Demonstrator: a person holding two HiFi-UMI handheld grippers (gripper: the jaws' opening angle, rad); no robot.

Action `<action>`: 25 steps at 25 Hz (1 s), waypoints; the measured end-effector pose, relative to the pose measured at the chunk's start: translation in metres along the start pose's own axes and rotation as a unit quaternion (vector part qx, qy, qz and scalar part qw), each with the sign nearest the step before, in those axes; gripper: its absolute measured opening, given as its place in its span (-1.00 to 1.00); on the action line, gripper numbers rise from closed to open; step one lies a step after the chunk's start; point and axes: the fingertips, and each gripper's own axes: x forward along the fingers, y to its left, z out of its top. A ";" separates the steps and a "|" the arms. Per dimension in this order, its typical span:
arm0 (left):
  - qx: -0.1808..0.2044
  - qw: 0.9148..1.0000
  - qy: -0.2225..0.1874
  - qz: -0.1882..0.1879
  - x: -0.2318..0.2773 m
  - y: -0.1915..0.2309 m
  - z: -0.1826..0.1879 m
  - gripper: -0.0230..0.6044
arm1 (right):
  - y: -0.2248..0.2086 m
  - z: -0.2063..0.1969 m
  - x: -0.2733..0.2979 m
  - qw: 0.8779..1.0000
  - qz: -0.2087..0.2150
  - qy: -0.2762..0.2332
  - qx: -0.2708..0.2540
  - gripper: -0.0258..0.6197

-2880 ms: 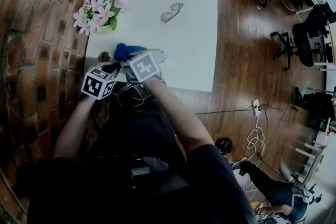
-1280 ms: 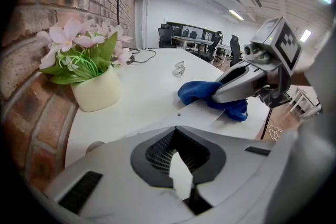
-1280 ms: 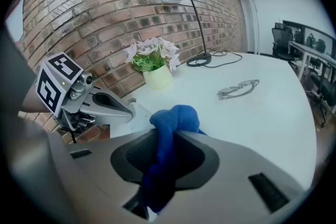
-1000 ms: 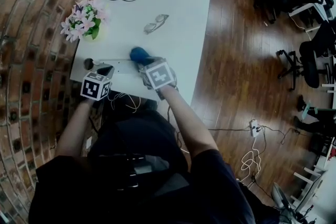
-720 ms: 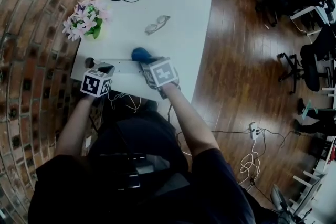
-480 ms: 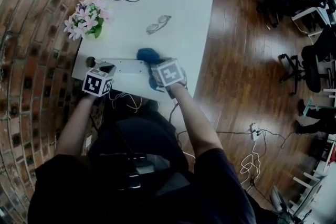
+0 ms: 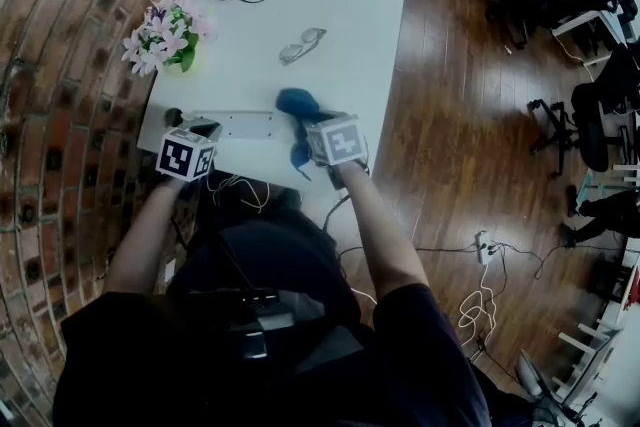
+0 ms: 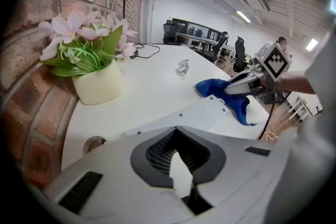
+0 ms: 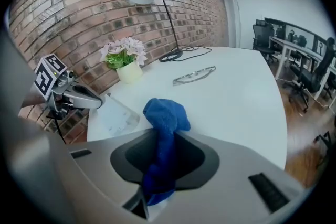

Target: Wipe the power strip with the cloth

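Head view: strip [image 7: 238, 125] lies flat. My left claw [image 7: 204, 128] sits at the strip's left end and my right claw [image 7: 306, 127] at its right end.
Left gripper view: jaws closed together over the strip.
Right gripper view: jaws clamped on the bunched cloth [image 9: 165, 115], just right of the strip.

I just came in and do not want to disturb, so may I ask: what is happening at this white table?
A person is wiping a white power strip that lies on the table. The right hand-held gripper is shut on a blue cloth and holds it at the strip's right end. The left hand-held gripper, jaws shut, sits at the strip's left end, apparently to steady it. A flower pot and glasses lie further back.
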 end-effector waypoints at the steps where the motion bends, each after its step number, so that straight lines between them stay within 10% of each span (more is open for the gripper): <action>1: -0.003 1.000 -0.001 -0.004 0.000 0.000 0.000 -0.91 | 0.000 0.001 -0.001 1.000 0.000 -0.004 0.004 -0.63; 10: 0.002 0.998 0.029 -0.057 0.000 -0.003 0.002 -0.92 | 0.001 -0.003 0.001 0.998 -0.021 0.050 0.016 -0.62; 25: 0.024 0.996 -0.024 -0.086 -0.013 0.016 0.031 -0.92 | 0.002 0.025 -0.038 0.998 -0.040 -0.040 0.012 -0.31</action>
